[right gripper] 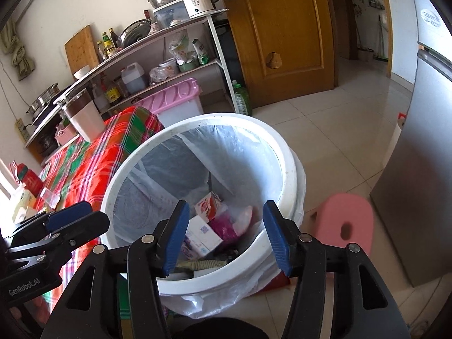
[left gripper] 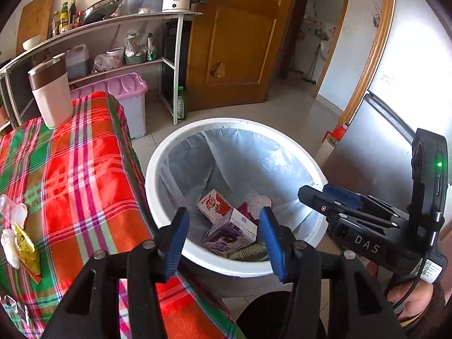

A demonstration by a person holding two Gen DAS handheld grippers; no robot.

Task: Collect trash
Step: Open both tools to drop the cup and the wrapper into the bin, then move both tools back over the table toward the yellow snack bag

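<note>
A white trash bin (left gripper: 158, 169) with a clear liner stands on the floor beside the table. Inside lie a red-and-white carton (left gripper: 215, 204), a purple carton (left gripper: 231, 234) and other wrappers. My left gripper (left gripper: 224, 238) is open and empty above the bin's near rim. My right gripper (right gripper: 226, 236) is open and empty over the same bin (right gripper: 285, 152), where the cartons (right gripper: 207, 206) show between its fingers. A yellow wrapper (left gripper: 26, 250) and white crumpled pieces (left gripper: 10, 244) lie on the plaid tablecloth (left gripper: 79, 169) at left.
A white-and-brown tumbler (left gripper: 50, 93) stands on the table's far corner. A pink-lidded box (left gripper: 121, 87) and a metal shelf (left gripper: 113, 28) with kitchenware are behind. A pink stool (right gripper: 343, 223) and a fridge (right gripper: 418, 169) stand right of the bin. A wooden door (right gripper: 282, 34) is beyond.
</note>
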